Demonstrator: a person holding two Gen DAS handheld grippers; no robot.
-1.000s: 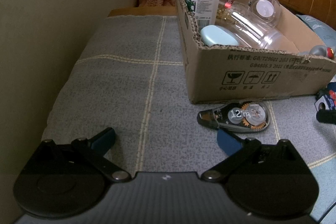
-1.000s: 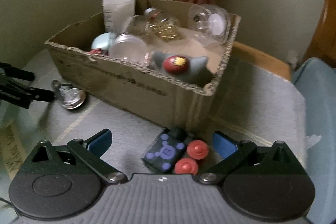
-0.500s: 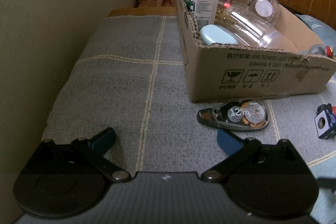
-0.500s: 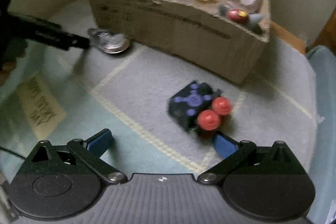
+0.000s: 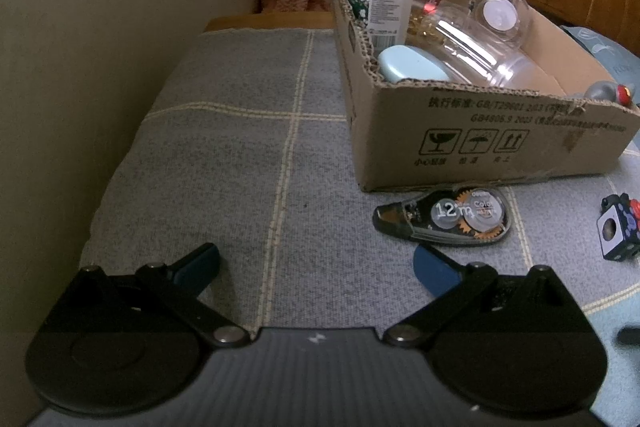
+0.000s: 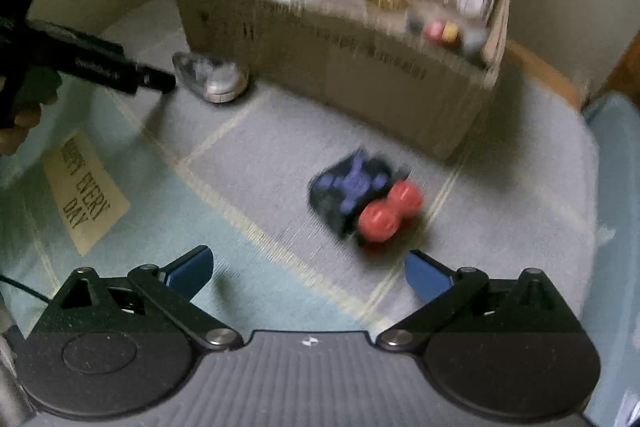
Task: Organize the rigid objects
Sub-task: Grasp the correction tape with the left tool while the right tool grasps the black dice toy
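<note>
Cardboard box [image 5: 500,143] at 1 o'clock in left view, already holding bottles and jars. Correction tape dispenser [image 5: 444,218] lies flat just in front of box, 2 o'clock off left gripper [image 5: 316,261], fingers spread, empty. Fidget cube [image 6: 362,197] at 12 o'clock off right gripper [image 6: 308,269], also spread, empty; right view blurred, so cube detail is approximate. Both look light, hard plastic; dispenser probably slick. Pinch across its flat sides, cube across opposite faces.

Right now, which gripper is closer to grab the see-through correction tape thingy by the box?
Left gripper: the clear correction tape dispenser lies just ahead of its open fingers; the right gripper faces the black fidget cube instead.
</note>
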